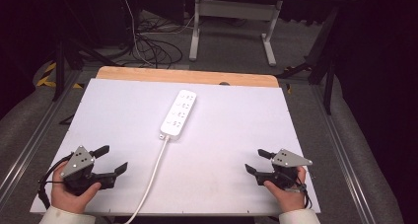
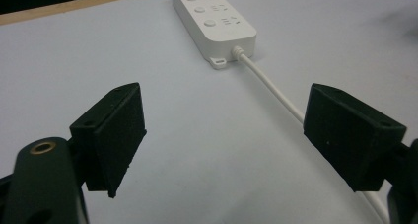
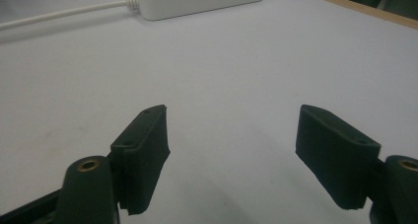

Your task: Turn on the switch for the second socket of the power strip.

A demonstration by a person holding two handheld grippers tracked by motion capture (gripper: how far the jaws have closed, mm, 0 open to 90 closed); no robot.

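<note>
Mid-counter (image 1: 236, 184): white power strip (image 1: 178, 113) lying flat, cord (image 1: 154, 177) trailing toward the near edge. Left claw (image 1: 114, 160) and right claw (image 1: 257, 161) are resting wide open, holding nothing. Probably light, rigid, smooth plastic; gripping across its narrow sides looks best.

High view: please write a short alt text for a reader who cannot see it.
A white power strip lies on a white table, its cable running to the near edge. A person holds open tongs, left and right, apart from it.
</note>
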